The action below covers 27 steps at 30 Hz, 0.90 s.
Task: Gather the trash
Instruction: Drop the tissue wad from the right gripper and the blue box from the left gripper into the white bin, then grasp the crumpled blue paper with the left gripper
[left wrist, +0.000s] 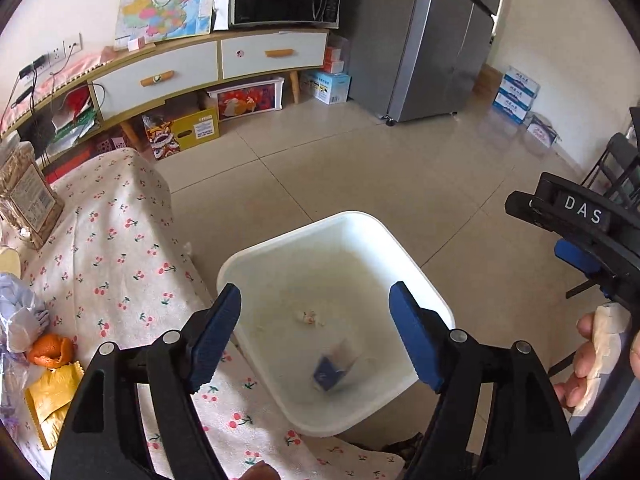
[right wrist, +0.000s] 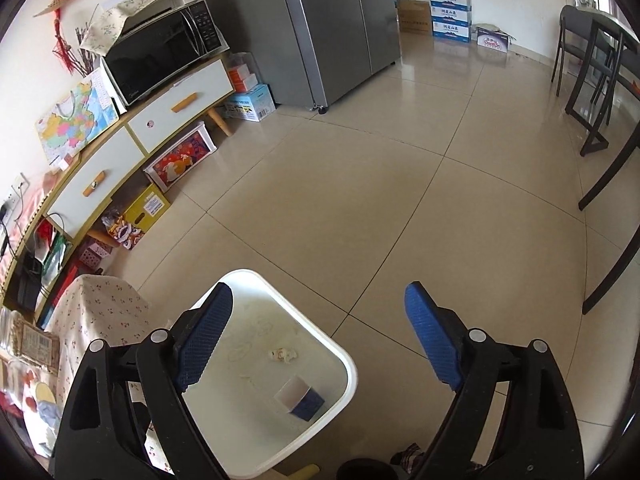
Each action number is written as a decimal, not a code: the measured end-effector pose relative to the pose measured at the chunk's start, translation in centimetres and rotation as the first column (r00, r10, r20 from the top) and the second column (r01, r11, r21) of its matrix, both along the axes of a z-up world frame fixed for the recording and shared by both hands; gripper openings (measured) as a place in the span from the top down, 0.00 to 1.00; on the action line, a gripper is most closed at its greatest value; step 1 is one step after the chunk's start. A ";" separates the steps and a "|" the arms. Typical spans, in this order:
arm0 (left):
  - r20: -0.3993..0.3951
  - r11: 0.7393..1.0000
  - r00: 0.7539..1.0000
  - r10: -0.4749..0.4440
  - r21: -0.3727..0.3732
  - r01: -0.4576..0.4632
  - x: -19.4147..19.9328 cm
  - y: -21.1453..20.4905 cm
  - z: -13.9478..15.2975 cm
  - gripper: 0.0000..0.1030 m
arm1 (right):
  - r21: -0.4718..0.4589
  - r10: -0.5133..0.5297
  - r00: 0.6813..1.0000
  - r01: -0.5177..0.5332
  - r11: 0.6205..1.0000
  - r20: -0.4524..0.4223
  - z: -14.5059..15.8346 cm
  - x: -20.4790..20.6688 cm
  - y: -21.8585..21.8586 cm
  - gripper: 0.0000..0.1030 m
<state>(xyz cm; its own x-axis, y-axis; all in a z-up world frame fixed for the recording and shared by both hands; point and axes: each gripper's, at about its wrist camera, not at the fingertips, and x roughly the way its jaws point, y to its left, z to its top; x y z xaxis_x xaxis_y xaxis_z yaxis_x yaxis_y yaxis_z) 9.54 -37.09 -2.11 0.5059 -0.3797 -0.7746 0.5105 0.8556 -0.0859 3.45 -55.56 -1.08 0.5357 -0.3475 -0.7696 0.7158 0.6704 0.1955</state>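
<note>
Left wrist view: my left gripper [left wrist: 316,336] hangs over the white bin [left wrist: 404,256], jaws spread wide with nothing between them. Inside the bin lie a blue-and-white carton [left wrist: 330,372], slightly blurred, and a small crumpled scrap [left wrist: 309,317]. The bin stands on the floor, against the edge of the bench [left wrist: 120,248] with its cherry-print cloth. More trash waits on the bench: orange peel [left wrist: 50,352], a yellow wrapper [left wrist: 52,400] and a crumpled pale bag [left wrist: 20,316], all close together at the left.

Right wrist view: my right gripper [right wrist: 318,344] is likewise wide open and empty, above the bin's [right wrist: 348,364] right rim and the floor.

The release looks complete, I judge. For the next item, I should swing the left gripper back over the bench, come down on the peel from above and pinch a raised edge, since peel and wrapper are thin and would slip from a flat grip.
</note>
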 end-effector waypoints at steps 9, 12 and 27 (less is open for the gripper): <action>0.073 0.986 0.989 0.131 0.098 -0.138 0.1 7.4 0.3 0.23 | -0.072 0.154 0.988 -0.154 0.985 0.002 1.0 1.2 5.5 0.11; 0.084 0.975 0.981 0.175 0.120 -0.185 -0.1 10.5 0.1 0.22 | -0.101 0.226 0.974 -0.226 0.969 -0.012 1.1 1.9 8.4 0.08; 0.113 0.894 0.914 0.390 0.191 -0.405 5.1 23.7 -0.4 0.22 | -0.159 0.416 0.905 -0.426 0.890 -0.092 0.5 5.2 17.8 0.07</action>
<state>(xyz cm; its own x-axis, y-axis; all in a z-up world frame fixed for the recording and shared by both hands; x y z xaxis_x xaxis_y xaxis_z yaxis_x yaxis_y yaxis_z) 14.66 -13.34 -2.51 0.6369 0.0286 -0.7705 0.1219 0.9830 0.1373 8.67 -37.72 -0.55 0.6204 -0.2277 -0.7505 0.3648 0.9309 0.0191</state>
